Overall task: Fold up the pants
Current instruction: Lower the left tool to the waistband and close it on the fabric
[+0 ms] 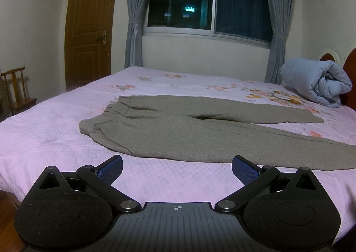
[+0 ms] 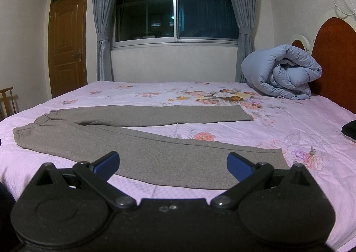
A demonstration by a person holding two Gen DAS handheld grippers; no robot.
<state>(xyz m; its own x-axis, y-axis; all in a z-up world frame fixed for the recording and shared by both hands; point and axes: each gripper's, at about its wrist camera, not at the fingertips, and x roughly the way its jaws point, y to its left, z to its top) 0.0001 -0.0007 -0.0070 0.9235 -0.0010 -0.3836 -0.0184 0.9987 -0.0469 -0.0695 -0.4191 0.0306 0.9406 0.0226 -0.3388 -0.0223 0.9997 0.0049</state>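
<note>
- The pants (image 1: 178, 127) lie flat and unfolded on the bed (image 1: 44, 132), waistband to the left, both legs running right.
- Only the left wrist view shows the whole wooden chair (image 1: 16, 89) by the door (image 1: 89, 29); only the right wrist view shows the near leg's hem (image 2: 278, 158) and a dark item (image 2: 350, 129) at the bed's right edge.
- The rolled blue quilt (image 2: 282, 72) sits by the headboard (image 2: 336, 58).
- The left gripper (image 1: 177, 171) has its jaws spread wide, empty, just short of the pants' near edge.
- The right gripper (image 2: 173, 166) has its jaws spread too, empty, framing the near leg.
</note>
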